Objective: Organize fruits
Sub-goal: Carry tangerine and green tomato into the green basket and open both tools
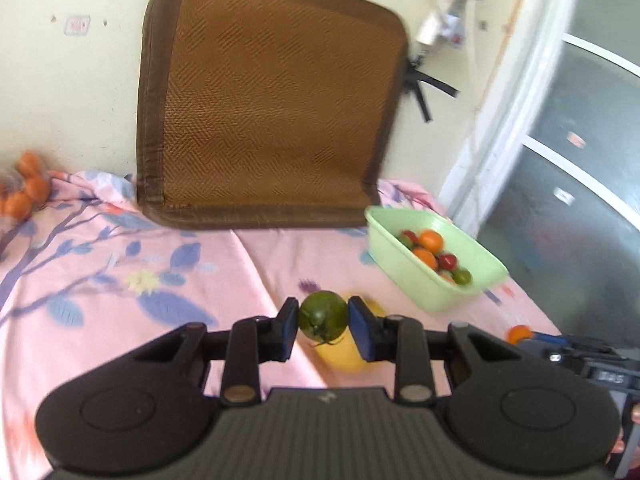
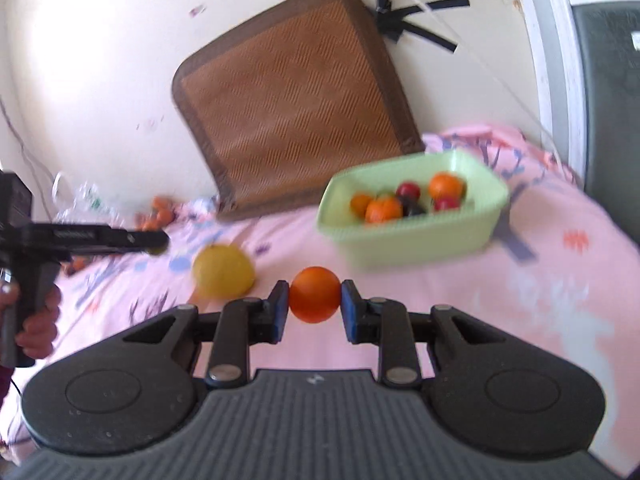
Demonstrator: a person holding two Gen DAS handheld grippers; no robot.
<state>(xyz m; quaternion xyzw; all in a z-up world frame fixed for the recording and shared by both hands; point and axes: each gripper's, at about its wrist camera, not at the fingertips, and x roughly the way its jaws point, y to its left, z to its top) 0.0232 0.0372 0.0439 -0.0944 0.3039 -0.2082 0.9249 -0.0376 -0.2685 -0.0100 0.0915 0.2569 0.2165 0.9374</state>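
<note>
The left hand-held gripper [image 1: 323, 318] is closed on a small green fruit [image 1: 322, 315], with its blue pads pressing on both sides of it. The right hand-held gripper [image 2: 315, 295] is closed in the same way on an orange fruit [image 2: 315, 294]. Both fruits are lifted above the bed [image 1: 120, 264], which has a pink flowered sheet.

The light green basin [image 2: 412, 236] stands on the bed near the woven mat [image 2: 296, 100] that leans on the wall. It already holds several orange, red and dark fruits. From the right hand-held gripper the basin lies ahead and a little to the right, quite near. From the left hand-held gripper it lies ahead and more clearly to the right, so the right hand seems nearer to it. The basin's long axis runs mostly across the right view and slants away in the left view.

A yellow fruit [image 2: 223, 270] is still on the sheet, just beyond the left hand-held gripper. I judge both fruits go into the basin next.
</note>
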